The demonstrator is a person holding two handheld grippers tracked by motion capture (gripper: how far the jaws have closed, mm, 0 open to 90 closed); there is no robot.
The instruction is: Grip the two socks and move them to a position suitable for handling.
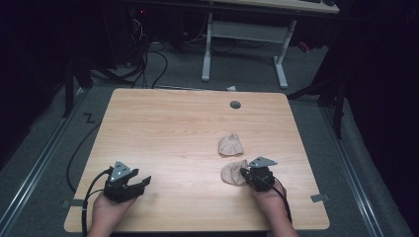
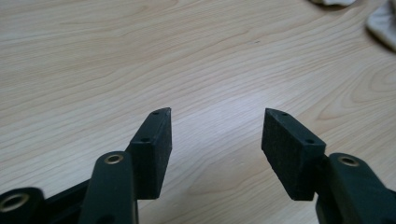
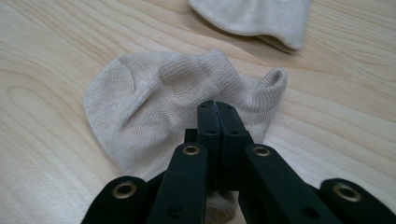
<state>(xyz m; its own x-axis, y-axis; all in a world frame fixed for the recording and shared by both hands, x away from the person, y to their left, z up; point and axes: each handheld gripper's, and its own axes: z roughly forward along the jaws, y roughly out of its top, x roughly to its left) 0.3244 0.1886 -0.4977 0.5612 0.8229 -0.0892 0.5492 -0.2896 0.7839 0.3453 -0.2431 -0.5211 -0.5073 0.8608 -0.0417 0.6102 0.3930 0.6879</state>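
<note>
Sock (image 3: 154, 98) apparently pinched between closed right jaws.

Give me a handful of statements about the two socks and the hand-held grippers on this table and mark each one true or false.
1. The right hand-held gripper is shut on the near sock. True.
2. The left hand-held gripper holds a sock. False: its jaws stand open over bare table with nothing between them.
3. Two beige socks lie on the table, the far sock beyond the near one. True.
4. The socks sit at the table's left side. False: they lie right of the middle, near the right hand-held gripper.
5. The two socks are stacked. False: they lie apart.
</note>
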